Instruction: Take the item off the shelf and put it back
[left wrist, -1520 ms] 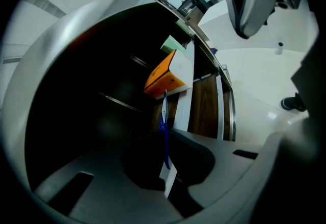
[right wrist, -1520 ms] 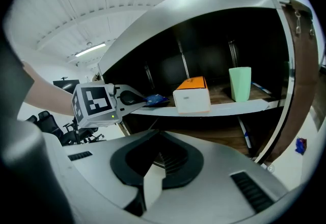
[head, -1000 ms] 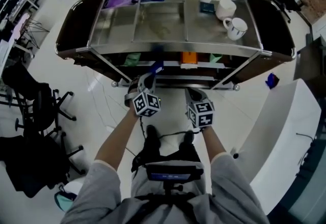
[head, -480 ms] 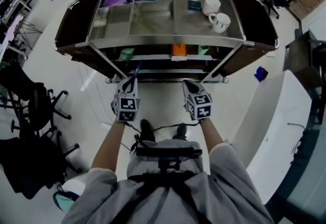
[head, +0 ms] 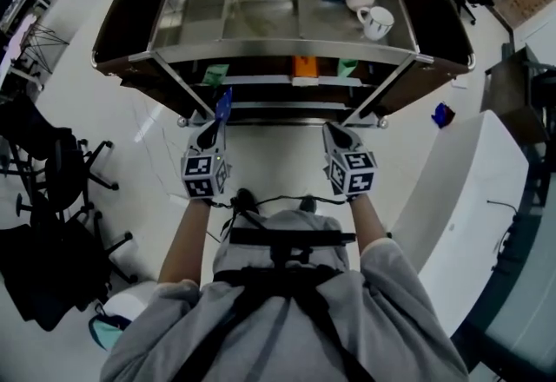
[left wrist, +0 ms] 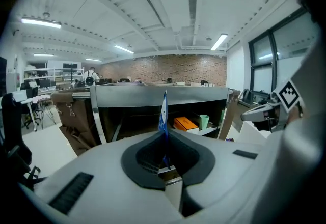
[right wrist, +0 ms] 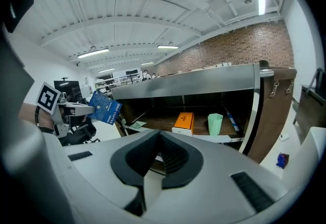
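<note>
Drawing back from the steel shelf unit [head: 287,49], the left tool [head: 215,125] has come away from the lower tier it was close against a second ago. It has also rolled upright. The thin blue coffee packet [left wrist: 163,108] pinched between its jaws now stands on edge, clear of the shelf's front rail.

The right tool [head: 335,132] has pulled back alongside it, its jaws pressed together on nothing.

Left on the lower tier are an orange box [right wrist: 184,121], a pale green cup [right wrist: 215,123] and a flat green packet [head: 215,74]. White mugs [head: 375,21] sit on the top tier.

By my reading, the taking-off half is done: the packet is out and firmly held. What remains is to carry it forward again, set it down on the lower tier's left side, and let go.
</note>
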`<state>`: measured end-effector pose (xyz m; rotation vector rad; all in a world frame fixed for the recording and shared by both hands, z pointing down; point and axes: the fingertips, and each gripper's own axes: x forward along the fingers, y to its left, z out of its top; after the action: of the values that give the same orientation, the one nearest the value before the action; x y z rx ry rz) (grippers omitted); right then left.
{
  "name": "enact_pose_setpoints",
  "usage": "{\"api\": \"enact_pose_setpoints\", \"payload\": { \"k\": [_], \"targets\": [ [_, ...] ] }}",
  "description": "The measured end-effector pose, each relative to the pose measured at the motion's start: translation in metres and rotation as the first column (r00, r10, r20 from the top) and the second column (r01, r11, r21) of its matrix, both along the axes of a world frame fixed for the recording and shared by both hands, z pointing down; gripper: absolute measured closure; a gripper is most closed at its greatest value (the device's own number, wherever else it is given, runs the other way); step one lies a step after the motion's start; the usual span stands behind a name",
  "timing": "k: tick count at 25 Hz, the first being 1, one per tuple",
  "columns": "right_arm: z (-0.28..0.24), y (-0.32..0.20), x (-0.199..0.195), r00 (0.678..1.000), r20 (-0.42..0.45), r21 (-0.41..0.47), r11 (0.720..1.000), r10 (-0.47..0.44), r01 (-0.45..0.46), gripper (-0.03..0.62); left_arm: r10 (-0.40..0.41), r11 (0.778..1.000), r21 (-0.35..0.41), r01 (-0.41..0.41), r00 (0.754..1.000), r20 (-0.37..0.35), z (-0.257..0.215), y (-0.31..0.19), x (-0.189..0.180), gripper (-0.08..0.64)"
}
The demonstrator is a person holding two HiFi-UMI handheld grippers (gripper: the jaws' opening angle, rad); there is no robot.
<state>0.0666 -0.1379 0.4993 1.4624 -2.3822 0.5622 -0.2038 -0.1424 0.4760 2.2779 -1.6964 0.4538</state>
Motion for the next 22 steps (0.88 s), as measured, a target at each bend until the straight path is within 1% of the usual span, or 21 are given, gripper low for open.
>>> {"api": "enact_pose_setpoints", "payload": {
  "k": [2,8,14,18,22],
  "targets": [
    [0.003,0.002,0.003,1.000,-0.001,-0.008,1.000,0.007,-0.007,0.583,-0.004,1.000,-0.012,0.004,1.000,-0.011,0.005,0.005,0.000,0.551],
    [0.007,0.003,0.002,1.000,-0.003,-0.022,1.000,0.008,-0.009,0.583,0.001,0.999,-0.034,-0.001,1.000,-0.011,0.018,0.008,-0.002,0.551],
    [0.015,-0.001,0.000,1.000,0.001,-0.039,0.999,0.012,-0.012,0.583,-0.011,0.999,-0.043,0.012,1.000,0.016,0.023,0.002,-0.007,0.551],
    [0.018,-0.003,0.000,1.000,0.003,-0.049,0.999,0.013,-0.013,0.583,0.007,0.999,-0.032,-0.005,0.999,0.052,0.022,0.000,-0.003,0.551],
    [0.019,-0.004,0.000,1.000,0.006,-0.051,0.999,0.012,-0.012,0.583,0.016,0.999,-0.044,-0.014,0.998,0.063,0.023,-0.001,0.002,0.551]
  ]
}}
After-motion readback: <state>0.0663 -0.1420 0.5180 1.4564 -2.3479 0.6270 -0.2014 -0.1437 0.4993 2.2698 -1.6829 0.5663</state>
